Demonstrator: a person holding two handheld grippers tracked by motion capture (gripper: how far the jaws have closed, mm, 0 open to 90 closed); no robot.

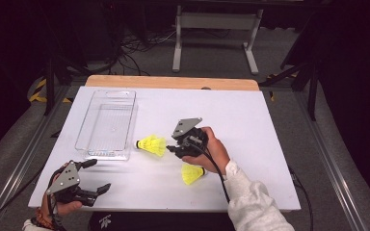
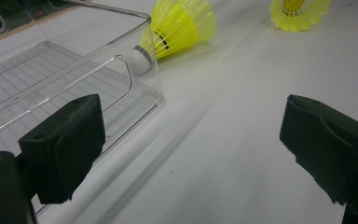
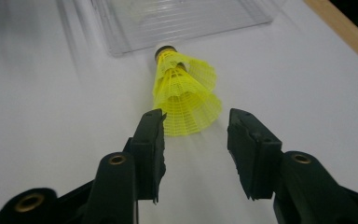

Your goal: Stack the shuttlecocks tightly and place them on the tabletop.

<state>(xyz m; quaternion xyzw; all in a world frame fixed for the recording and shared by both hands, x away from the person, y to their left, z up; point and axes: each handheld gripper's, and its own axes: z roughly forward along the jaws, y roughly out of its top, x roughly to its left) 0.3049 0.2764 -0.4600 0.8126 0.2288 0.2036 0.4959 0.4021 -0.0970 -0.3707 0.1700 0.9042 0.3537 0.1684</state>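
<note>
A yellow shuttlecock point(image 1: 152, 144) point(image 2: 179, 25) point(image 3: 185, 95) lies on its side on the white table, its cork tip next to the clear plastic bin point(image 1: 107, 125) point(image 2: 51, 79) point(image 3: 177, 18). My right gripper point(image 1: 172, 149) point(image 3: 196, 135) is open just behind the shuttlecock's skirt, jaws either side of its wide end, not touching. A second yellow shuttlecock point(image 1: 191, 173) point(image 2: 298, 11) lies near the right hand's wrist. My left gripper point(image 1: 98, 177) point(image 2: 191, 140) is open at the front left of the table, with nothing between its jaws, facing the bin's near corner.
The white tabletop point(image 1: 250, 125) has a wooden strip point(image 1: 173, 82) along its far edge. Beyond it stand a white metal frame point(image 1: 217, 29) and cables on the floor. A black bag point(image 1: 139, 221) sits below the table's front edge.
</note>
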